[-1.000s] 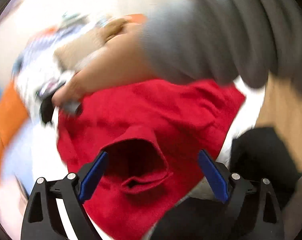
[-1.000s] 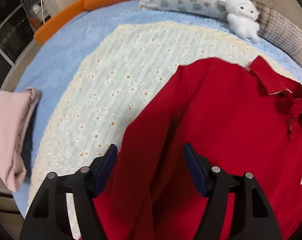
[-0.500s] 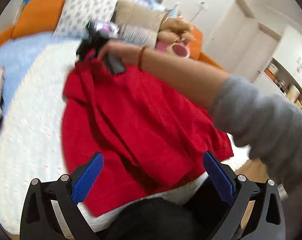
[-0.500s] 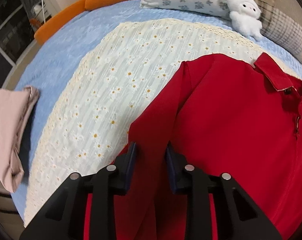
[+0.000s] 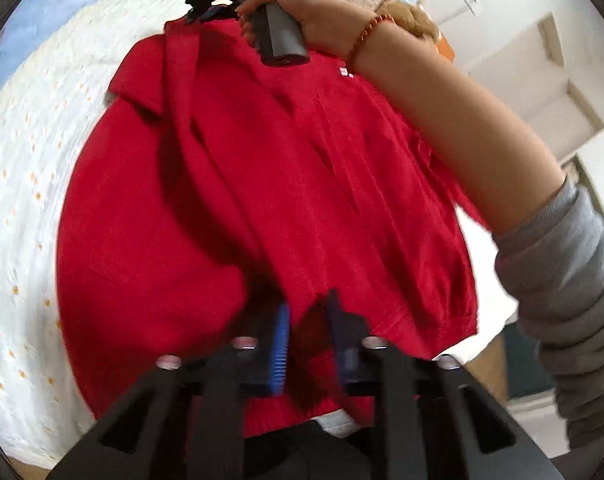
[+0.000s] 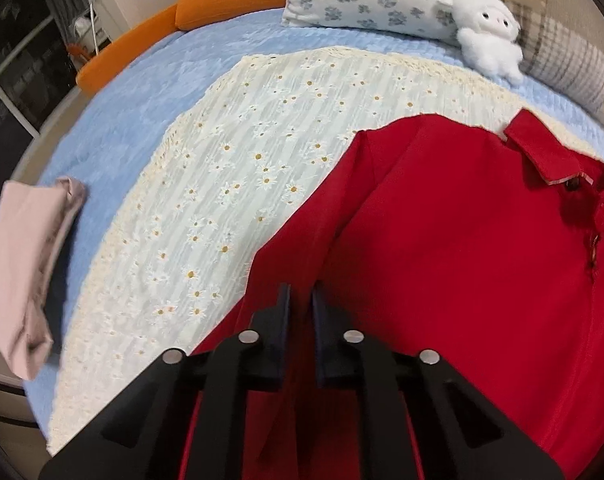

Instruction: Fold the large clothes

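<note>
Both grippers have just been closing since the earlier frames: the left gripper [image 5: 308, 320], which hung wide over the red knitted polo shirt [image 5: 270, 184], now pinches a fold of cloth at the shirt's hem edge, and the right gripper [image 6: 301, 312] is clamped on the shirt's long sleeve near its shoulder seam. The shirt lies spread front-up on the cream daisy-embroidered cover [image 6: 238, 184], its collar [image 6: 542, 152] toward the floral pillow [image 6: 366, 0]. Judging by the two grips along one side, the side fold is in hand; the next move probably calls for lifting both pinches together and carrying that edge across the shirt's body without dragging the rest. The knit looks soft and limp, so it should drape; the cover beneath is ribbed and slightly nubbly.
</note>
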A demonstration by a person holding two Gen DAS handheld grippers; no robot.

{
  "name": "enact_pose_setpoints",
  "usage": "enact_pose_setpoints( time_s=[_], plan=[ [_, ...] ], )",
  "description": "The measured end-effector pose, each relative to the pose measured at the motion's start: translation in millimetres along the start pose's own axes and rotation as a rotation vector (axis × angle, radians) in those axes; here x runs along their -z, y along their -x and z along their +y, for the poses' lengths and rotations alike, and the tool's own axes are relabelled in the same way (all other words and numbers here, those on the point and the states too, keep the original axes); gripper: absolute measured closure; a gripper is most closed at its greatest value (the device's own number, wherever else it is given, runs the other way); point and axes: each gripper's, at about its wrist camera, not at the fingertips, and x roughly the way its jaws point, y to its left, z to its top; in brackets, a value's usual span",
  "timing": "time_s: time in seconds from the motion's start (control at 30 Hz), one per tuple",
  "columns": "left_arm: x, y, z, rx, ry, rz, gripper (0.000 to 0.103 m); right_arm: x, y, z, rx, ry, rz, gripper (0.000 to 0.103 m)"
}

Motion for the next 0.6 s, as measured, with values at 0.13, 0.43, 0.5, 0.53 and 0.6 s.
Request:
enact_pose_setpoints(
  time_s=[0.13, 0.43, 0.5, 0.53, 0.6],
  plan=[
    [-19, 36, -31, -0.092, -0.205, -0.001, 0.089, -10, 27, -14, -0.187, -0.063, -0.041, 0.101],
    [-24, 20, -150, -0.276, -0.779, 0.177, 0.091, -26, 72, -55, -0.185, -0.098, -0.094, 0.101],
    [-8, -15, -165, -0.181, -0.837, 0.311, 0.092, -22, 70, -72, -0.140, -0.105, -0.084, 0.101],
    [2, -28, -164, -0.165, -0.861, 0.341, 0.092, -18, 66, -83, -0.135, -0.125, -0.075, 0.101],
    [21, -58, -173, -0.152, -0.917, 0.403, 0.092, -10, 56, -98, -0.111, -0.145, -0.056, 0.101]
  ],
)
